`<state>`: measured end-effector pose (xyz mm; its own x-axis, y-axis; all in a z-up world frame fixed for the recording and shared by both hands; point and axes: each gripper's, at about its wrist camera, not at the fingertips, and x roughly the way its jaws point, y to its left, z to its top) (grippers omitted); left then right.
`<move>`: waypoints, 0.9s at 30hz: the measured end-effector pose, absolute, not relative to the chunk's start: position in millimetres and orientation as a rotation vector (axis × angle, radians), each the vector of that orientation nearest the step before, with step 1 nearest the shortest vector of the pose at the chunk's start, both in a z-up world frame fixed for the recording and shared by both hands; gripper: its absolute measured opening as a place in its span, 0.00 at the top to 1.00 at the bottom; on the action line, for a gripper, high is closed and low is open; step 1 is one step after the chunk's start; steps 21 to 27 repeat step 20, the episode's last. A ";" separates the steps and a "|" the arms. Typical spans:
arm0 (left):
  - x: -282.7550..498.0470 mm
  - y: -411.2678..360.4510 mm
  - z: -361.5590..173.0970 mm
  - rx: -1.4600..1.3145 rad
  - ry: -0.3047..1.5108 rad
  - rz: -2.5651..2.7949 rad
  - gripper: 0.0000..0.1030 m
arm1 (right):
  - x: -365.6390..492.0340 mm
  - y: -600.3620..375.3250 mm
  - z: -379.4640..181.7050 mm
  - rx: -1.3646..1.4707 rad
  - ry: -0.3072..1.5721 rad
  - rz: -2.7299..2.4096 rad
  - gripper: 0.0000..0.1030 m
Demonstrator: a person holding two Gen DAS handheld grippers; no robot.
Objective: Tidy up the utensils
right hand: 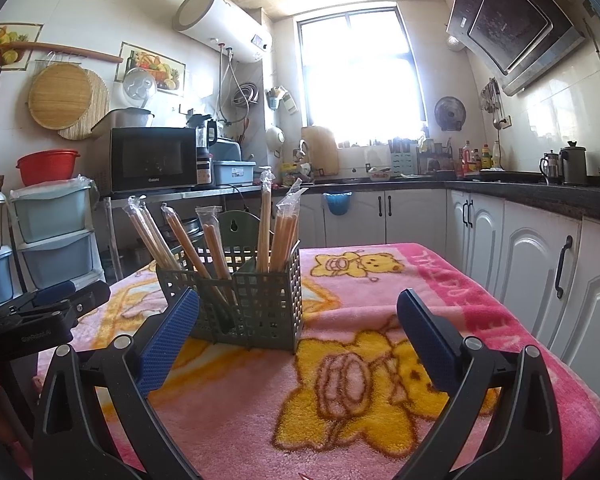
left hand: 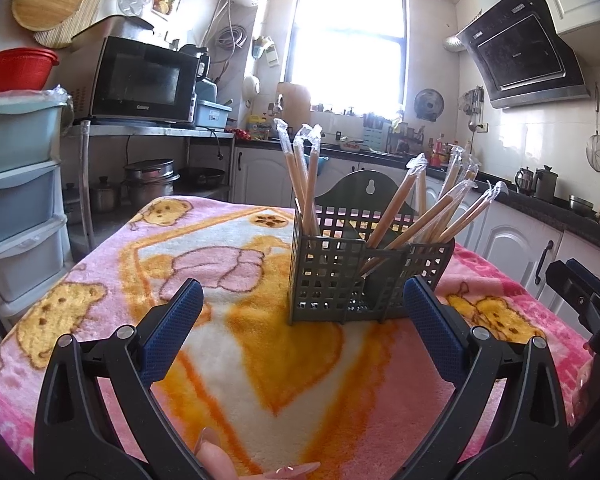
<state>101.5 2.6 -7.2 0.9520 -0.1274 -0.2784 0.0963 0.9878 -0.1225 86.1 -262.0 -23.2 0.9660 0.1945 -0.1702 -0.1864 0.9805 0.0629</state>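
The table in front of me is covered by a pink blanket (left hand: 112, 264) printed with yellow bears, soft and thick, so nothing on it stands very firmly. On it sits the grey lattice utensil holder (left hand: 364, 276), upright, with a hanging tab at the back and several compartments. All the wrapped chopsticks (left hand: 304, 184) I can see are already standing in it: one bunch nearly upright in the compartment on my left, the others leaning outward to my right from the neighbouring compartments. None lie loose on the blanket, so I judge the sorting close to done, or a regrouping between compartments is due.

My left gripper (left hand: 300, 304) hovers just before the holder, fingers spread wide, pinching nothing. My right gripper (right hand: 298, 316) is likewise spread and empty, with the holder just beside its left finger (right hand: 168, 336).

The risks from here: the holder looks light, and a finger brushing its wall could tip or slide it on the plush. The leaning chopsticks fan across each other, so pulling one may drag its neighbours out. Their glossy sleeves could also slip between my pads.
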 end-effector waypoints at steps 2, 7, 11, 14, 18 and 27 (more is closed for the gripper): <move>102.3 2.9 -7.9 -0.115 0.293 -0.112 0.10 | 86.1 -262.2 -23.4 0.050 0.179 0.187 0.06; 105.0 4.8 -9.1 -0.127 0.310 -0.075 0.10 | 90.4 -263.3 -25.0 0.061 0.200 0.158 0.06; 108.3 8.7 -11.2 -0.147 0.328 -0.076 0.10 | 94.8 -266.2 -26.8 0.078 0.219 0.135 0.06; 113.8 21.9 -8.5 -0.198 0.381 -0.060 0.10 | 101.3 -274.1 -24.3 0.090 0.247 0.104 0.06; 150.6 68.7 -5.4 -0.200 0.565 0.044 0.10 | 150.2 -312.7 -19.4 0.088 0.443 -0.022 0.06; 176.6 94.4 -12.1 -0.154 0.644 0.141 0.10 | 194.2 -337.9 -31.7 0.039 0.631 -0.145 0.06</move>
